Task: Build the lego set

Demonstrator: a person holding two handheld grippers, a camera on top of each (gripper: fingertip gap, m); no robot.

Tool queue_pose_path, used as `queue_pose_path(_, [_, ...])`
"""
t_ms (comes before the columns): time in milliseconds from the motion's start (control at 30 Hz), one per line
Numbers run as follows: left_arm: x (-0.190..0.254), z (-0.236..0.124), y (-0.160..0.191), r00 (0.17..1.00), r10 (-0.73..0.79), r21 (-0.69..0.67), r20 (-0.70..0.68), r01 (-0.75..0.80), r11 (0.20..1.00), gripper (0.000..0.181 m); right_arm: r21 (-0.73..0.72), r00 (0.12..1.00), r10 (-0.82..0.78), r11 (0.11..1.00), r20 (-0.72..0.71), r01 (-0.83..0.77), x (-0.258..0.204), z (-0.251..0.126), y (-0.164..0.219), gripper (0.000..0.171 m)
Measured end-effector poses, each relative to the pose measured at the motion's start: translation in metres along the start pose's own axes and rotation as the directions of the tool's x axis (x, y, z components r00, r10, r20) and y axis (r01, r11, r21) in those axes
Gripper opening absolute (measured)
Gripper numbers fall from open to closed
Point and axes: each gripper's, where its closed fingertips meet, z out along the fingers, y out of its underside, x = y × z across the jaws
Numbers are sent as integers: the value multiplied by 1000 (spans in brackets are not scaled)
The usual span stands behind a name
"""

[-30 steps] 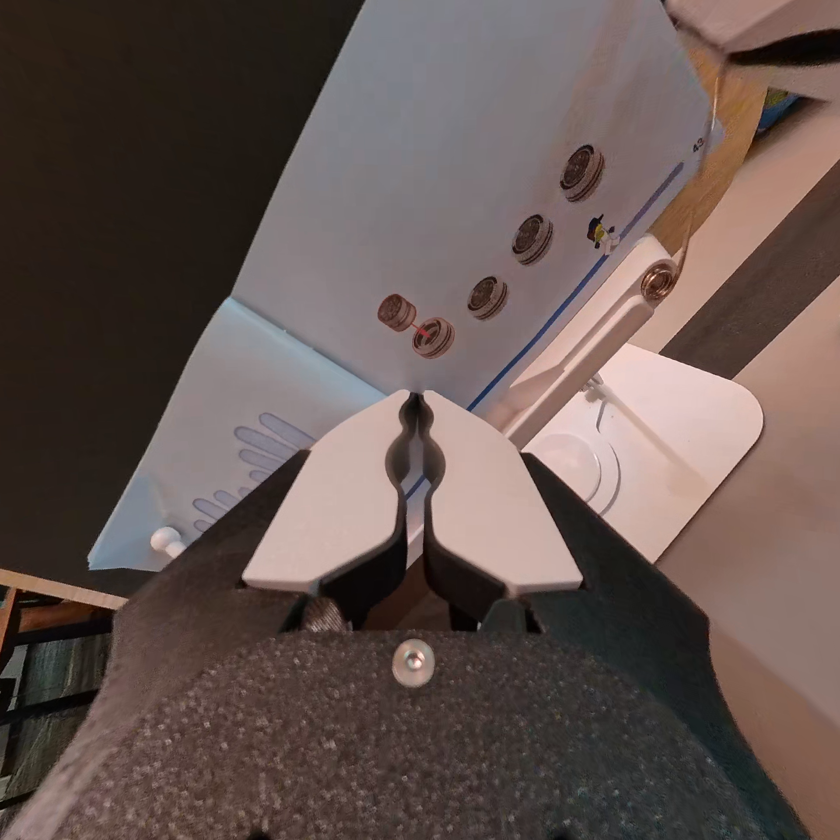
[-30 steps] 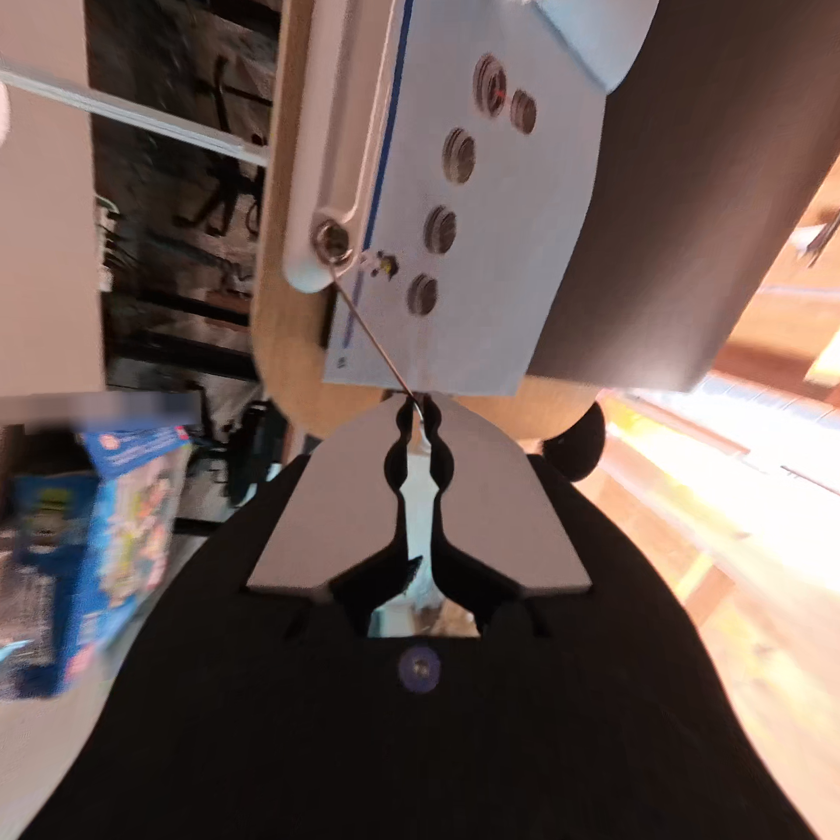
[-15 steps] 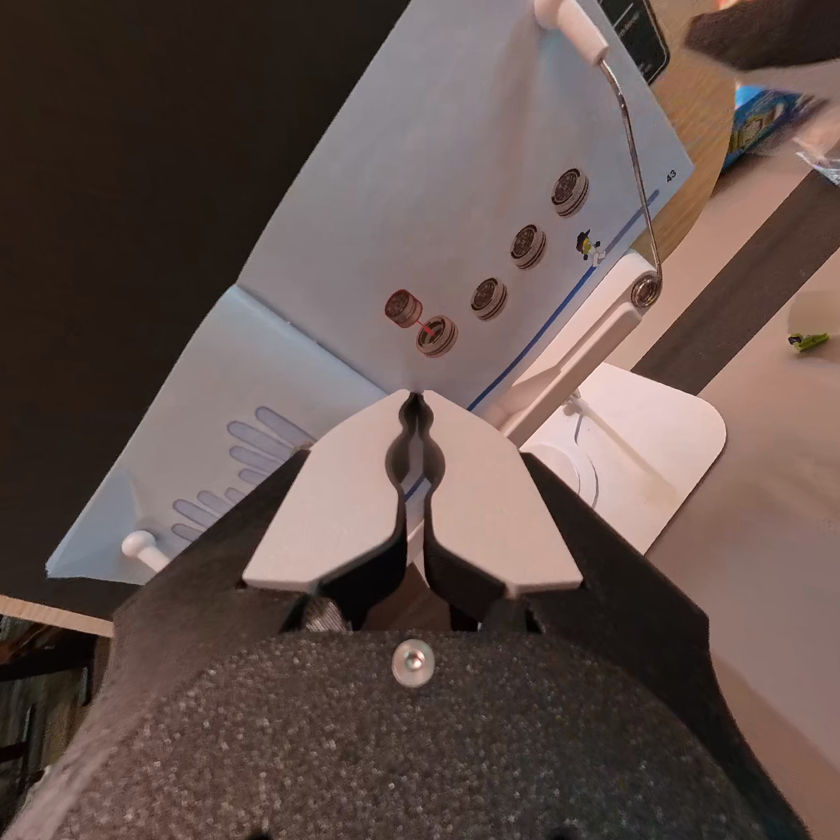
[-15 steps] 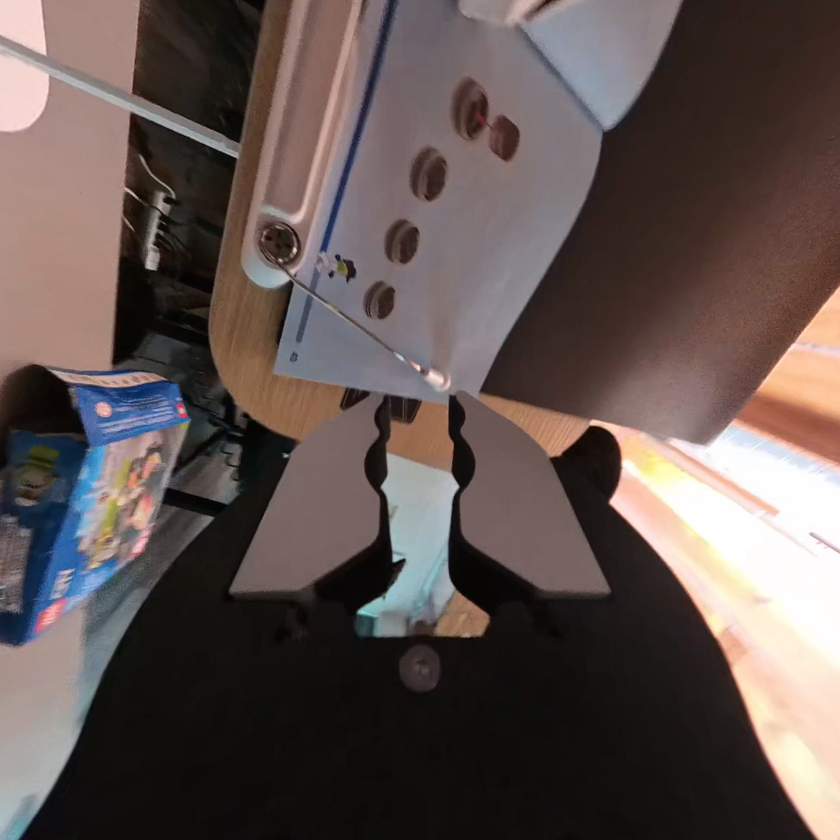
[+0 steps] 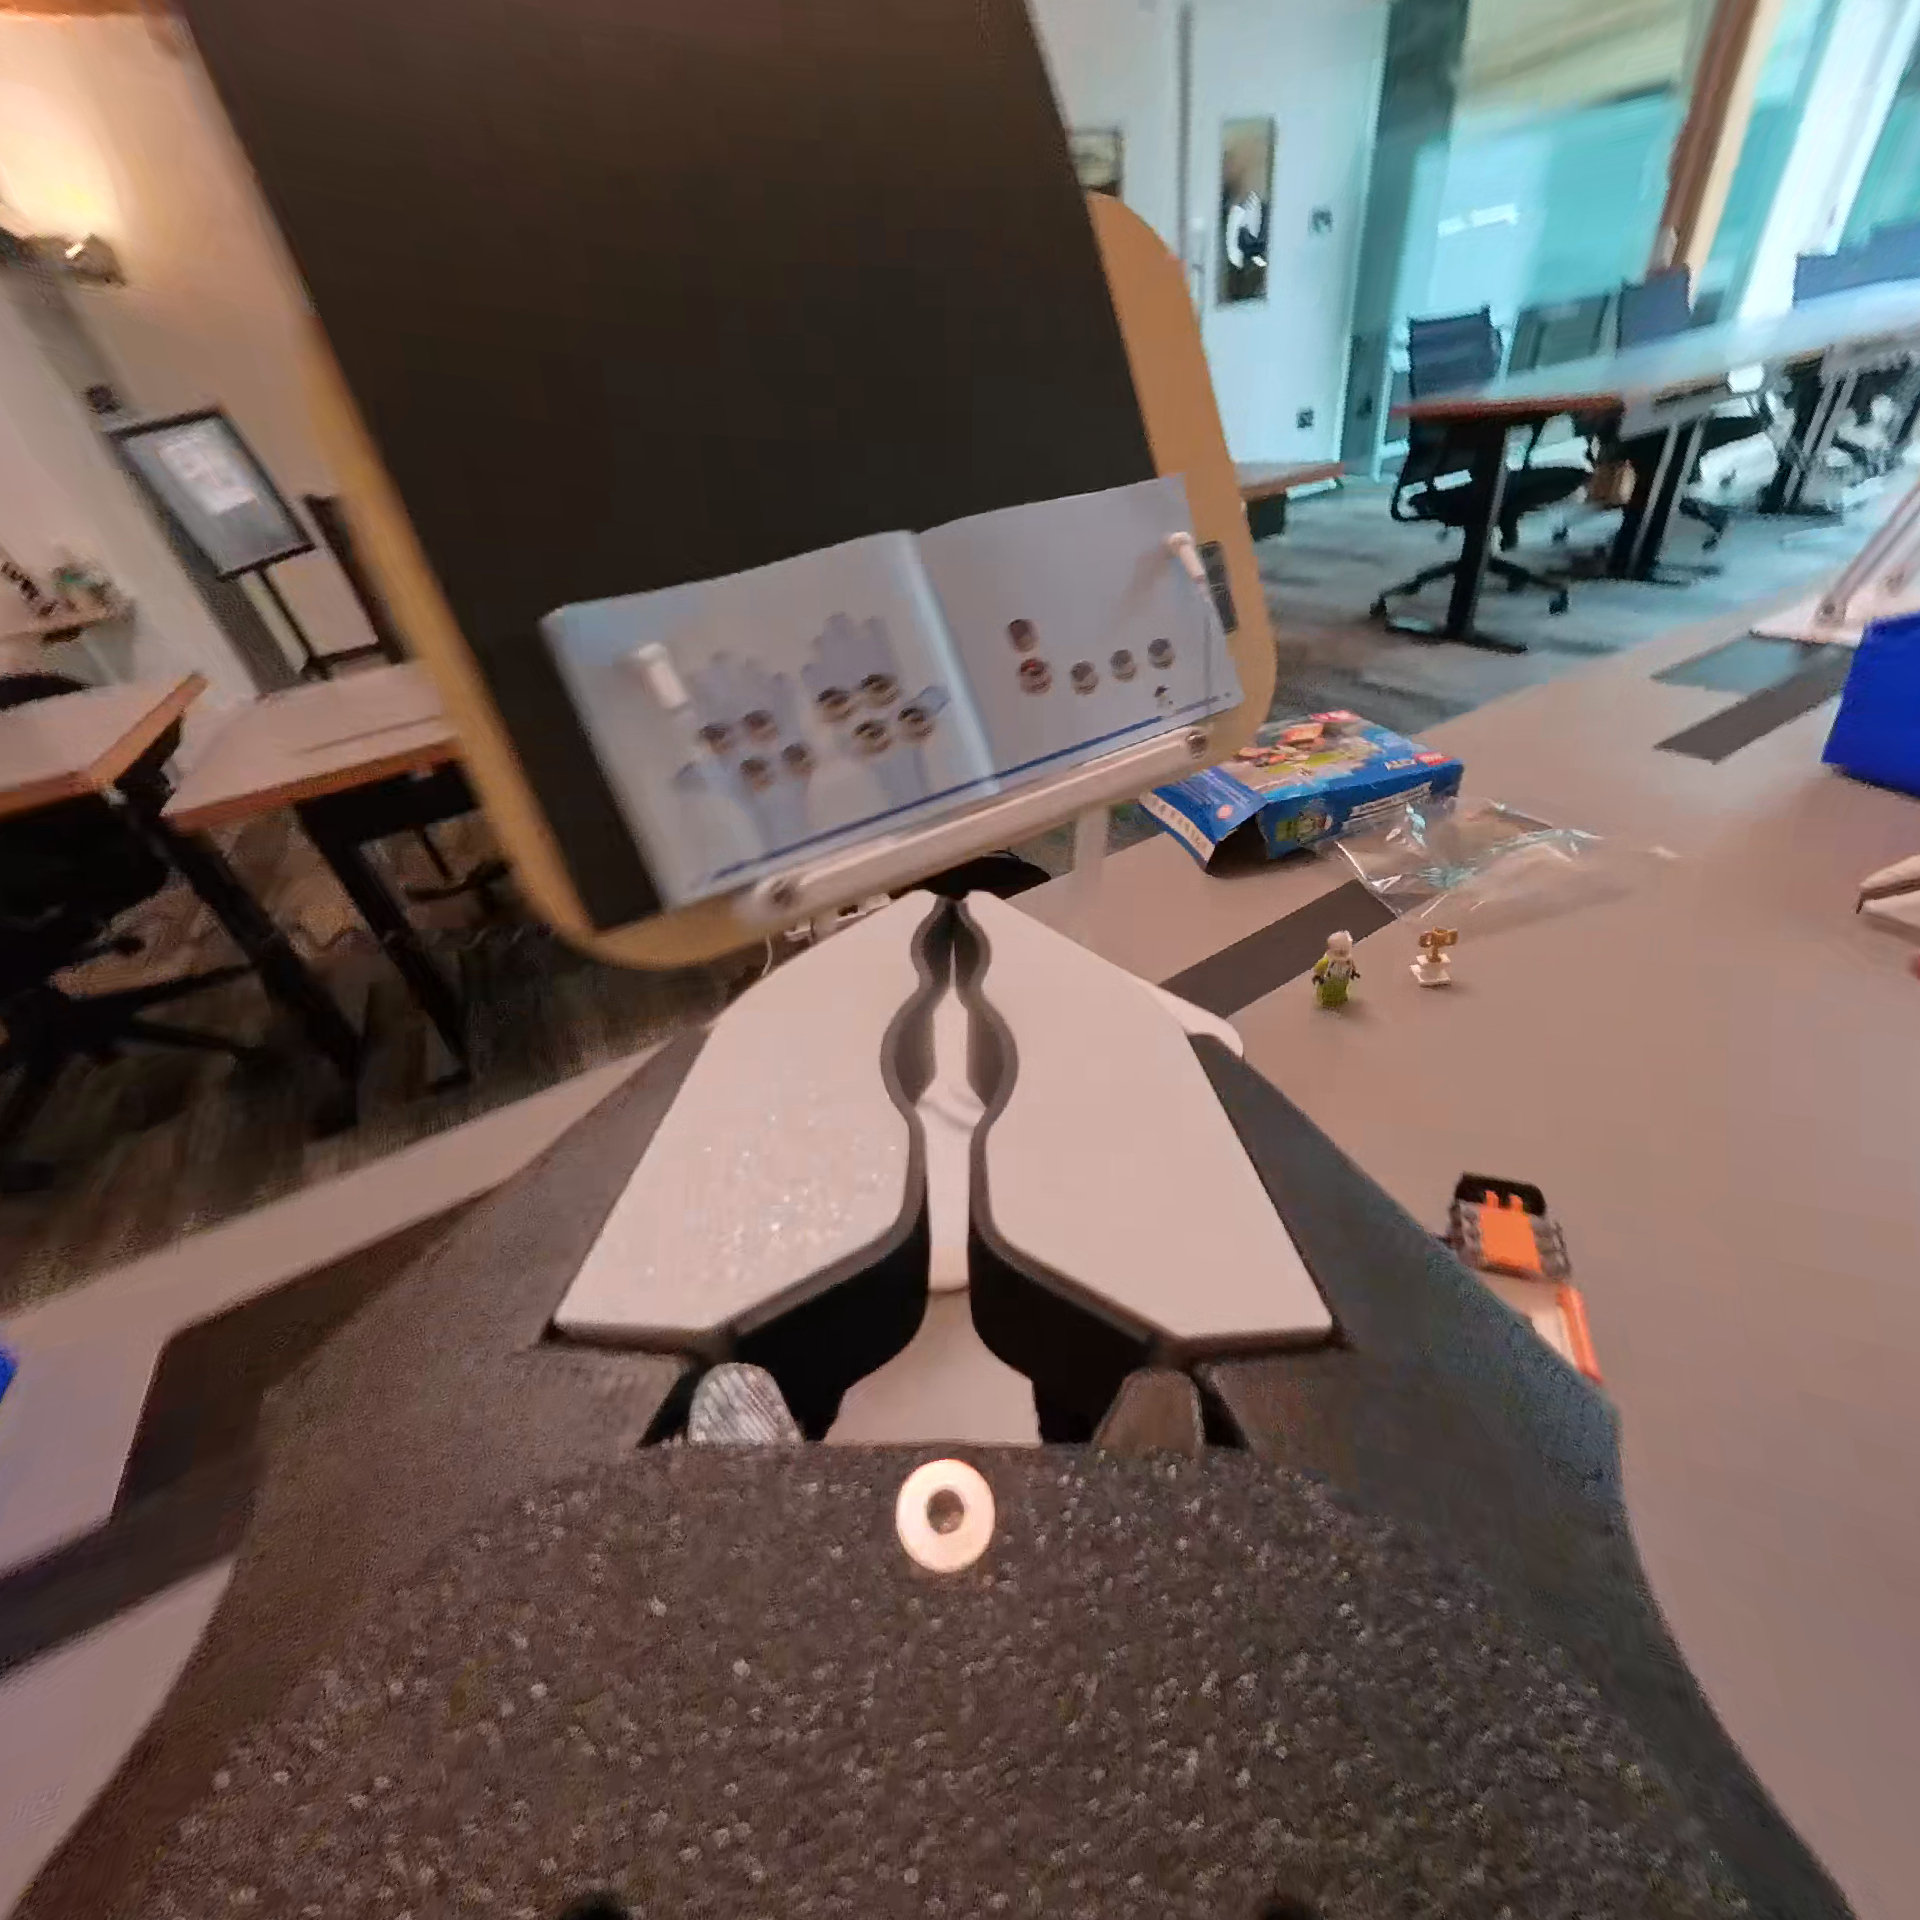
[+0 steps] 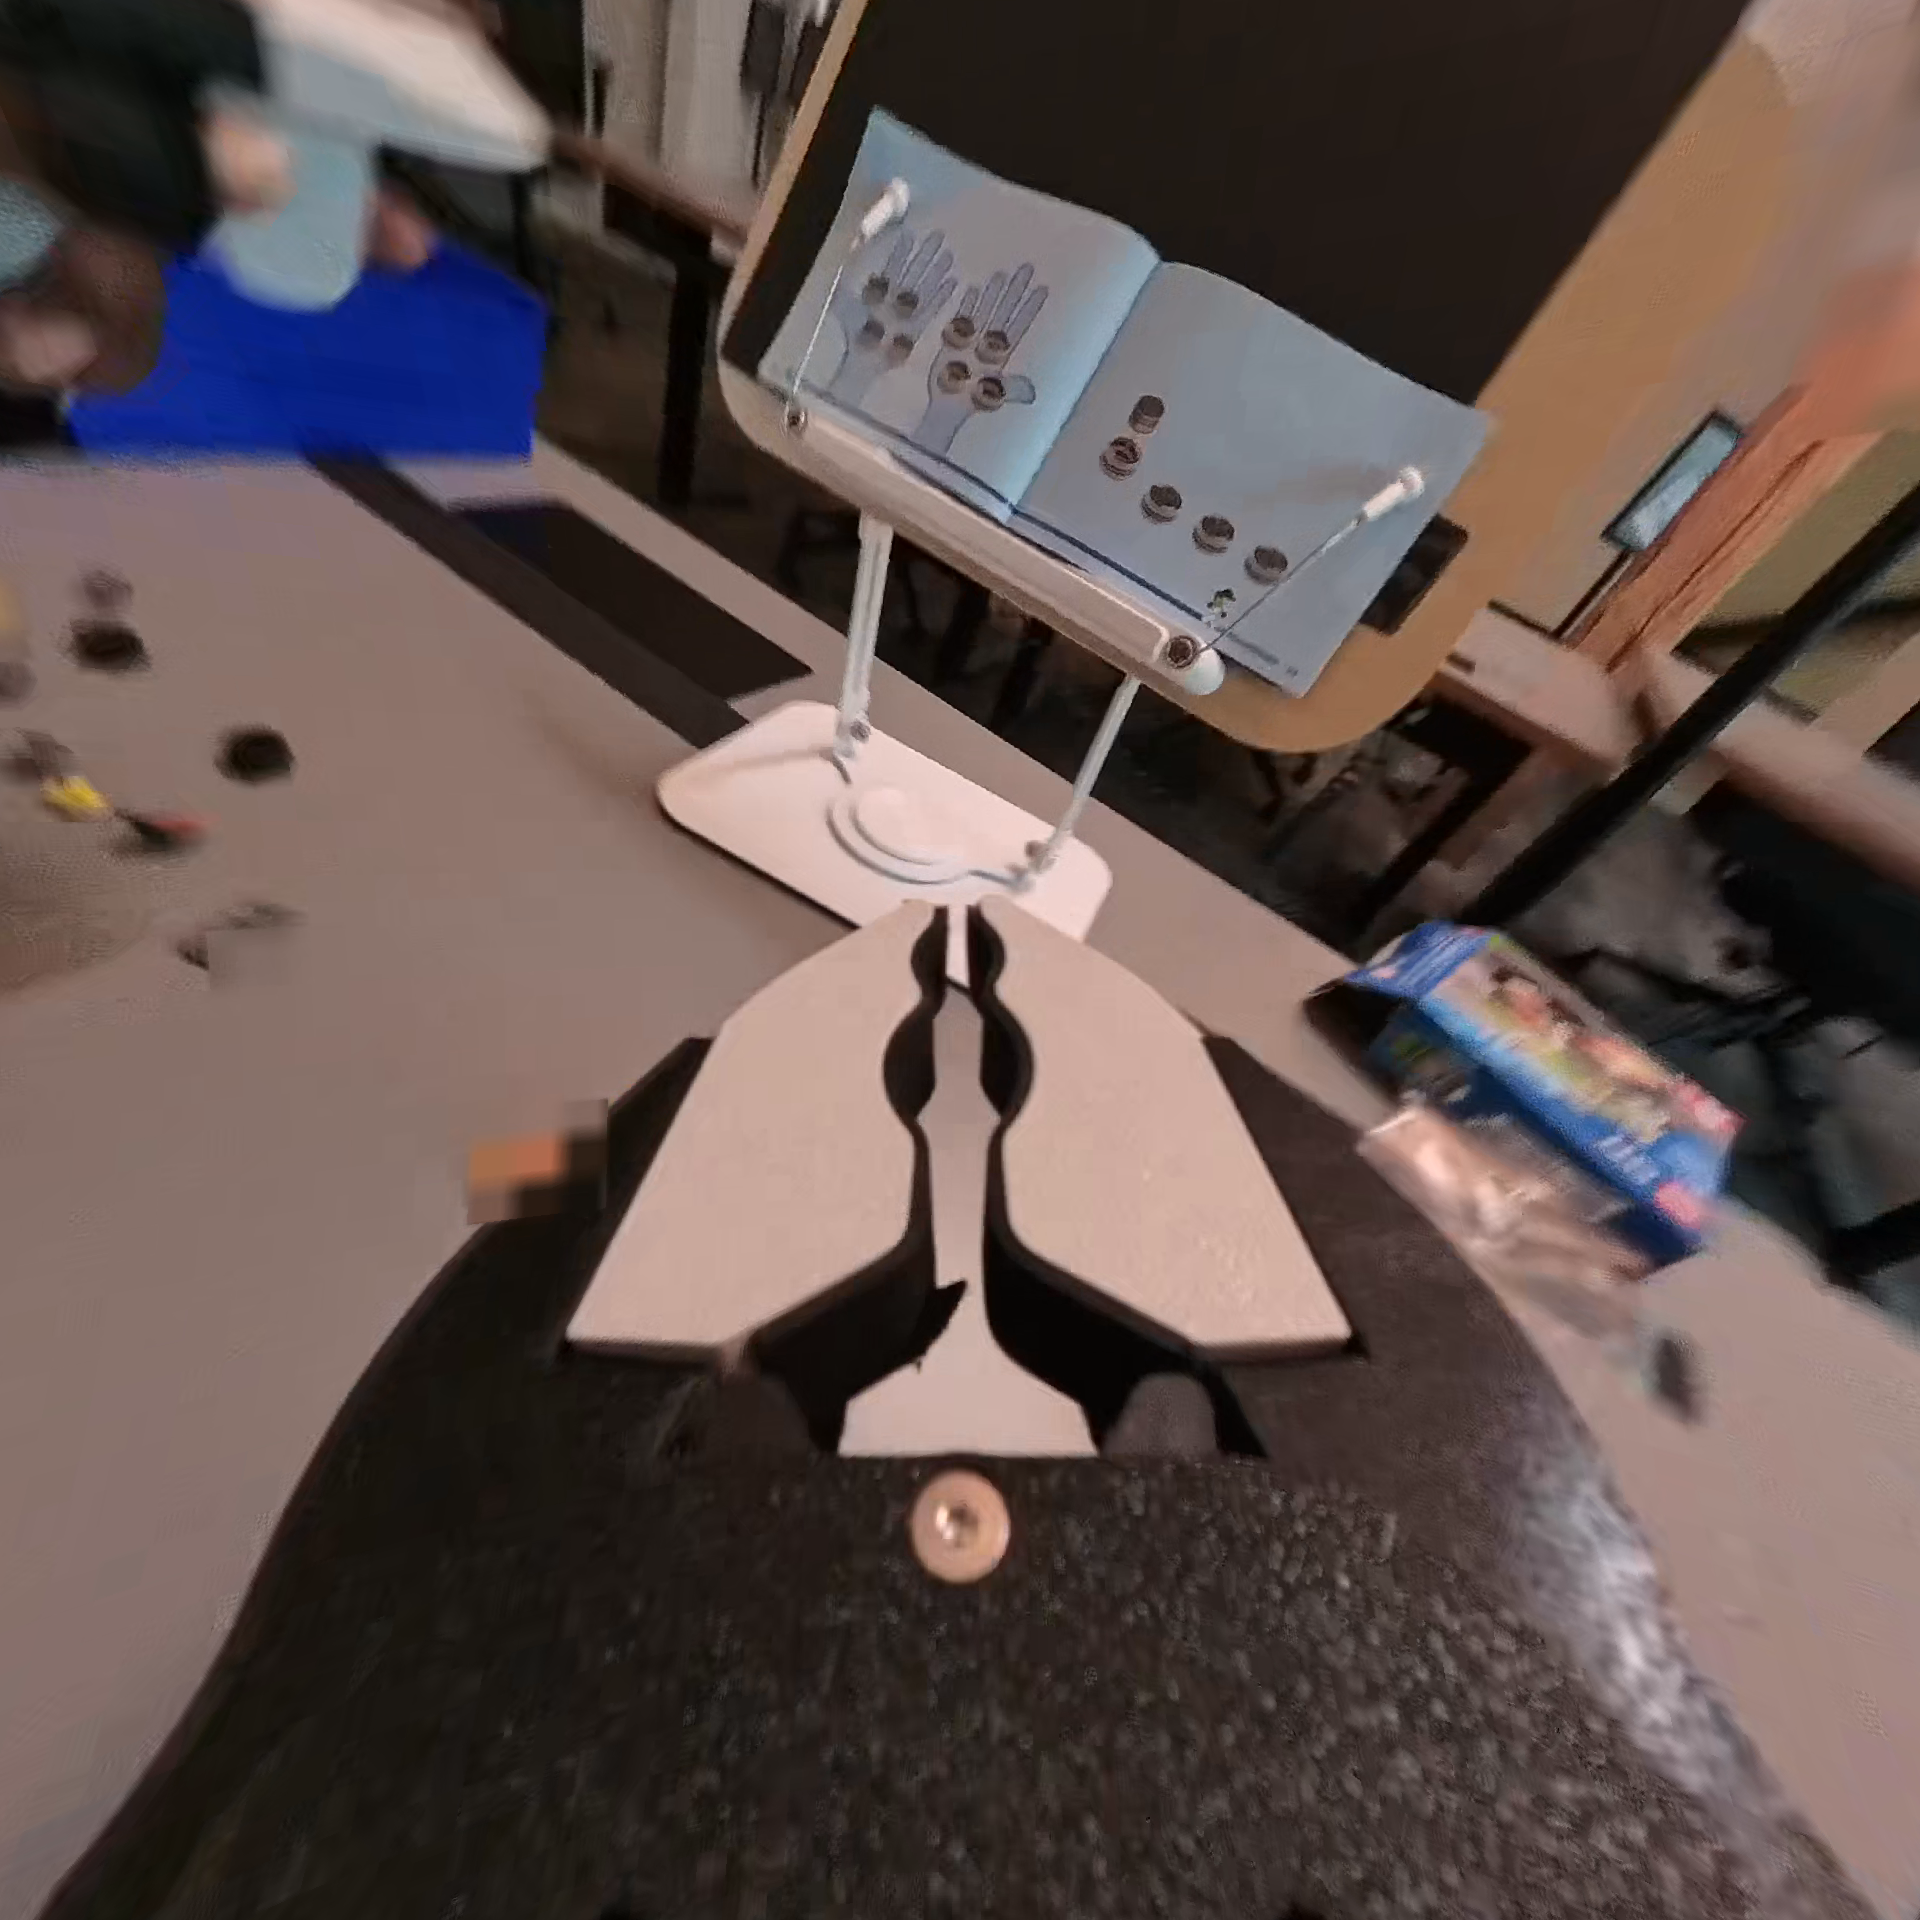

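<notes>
Left wrist view first: our left gripper point(image 5: 951, 914) is pinched closed on nothing, with the instruction booklet point(image 5: 894, 696) propped on its stand dead ahead. Ahead and right, a minifigure point(image 5: 1337, 968) stands on the tabletop point(image 5: 1662, 1091). Our right gripper point(image 6: 956, 920) shows a narrow gap, empty, loose pieces point(image 6: 249, 753) far to its left.

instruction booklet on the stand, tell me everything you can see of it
The instruction booklet is pale blue paper, open to a two-page spread and tilted back on a white book stand. The left page shows hand outlines with small round parts, the right a row of round parts. Two white-tipped wire arms pin its outer edges; its bottom edge sits on the stand's ledge.
</notes>
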Motion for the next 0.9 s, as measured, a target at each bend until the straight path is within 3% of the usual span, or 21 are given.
queue_pose_path(133, [-16, -72, 23, 986, -163, -3, 24, 163, 987, 0, 56, 981, 195, 980, -21, -193, -12, -18, -1, 0])
queue_pose_path(267, [9, -111, 46, 961, -278, -7, 2, 278, 961, 0, 23, 955, 296, 955, -15, -295, -27, -18, 11, 0])
queue_pose_path(400, [45, -106, 81, 963, -268, -71, -10, 266, 961, 0, 16, 963, 270, 963, -29, -269, -32, 1, 34, 0])
queue_pose_path(500, [51, -92, 132, 996, -81, -217, 38, 88, 972, 0, 17, 958, 285, 958, 37, -286, -47, 9, 58, 0])
queue_pose_path(567, [54, -88, 171, 996, 86, -377, 6, -78, 923, 0, 19, 963, 255, 966, 81, -258, -56, 9, 59, 0])
queue_pose_path(633, [62, -89, 202, 992, 113, -493, -51, -123, 861, 5, 45, 969, 225, 972, 104, -231, -60, 6, 52, 0])
queue_pose_path(667, [67, -89, 213, 993, 83, -547, -80, -114, 829, 17, 49, 970, 215, 974, 113, -221, -61, 4, 47, 0])
queue_pose_path(700, [69, -89, 218, 996, 51, -583, -79, -88, 808, 28, 53, 973, 198, 977, 115, -205, -61, 1, 43, 0])
queue_pose_path(767, [73, -87, 214, 997, 23, -568, -80, -64, 821, 30, 25, 987, 133, 990, 88, -136, -54, -2, 44, 0])
queue_pose_path(900, [65, -76, 224, 994, 72, -628, -77, -105, 771, 36, -122, 994, 67, 991, 89, -56, -43, 0, 74, 3])
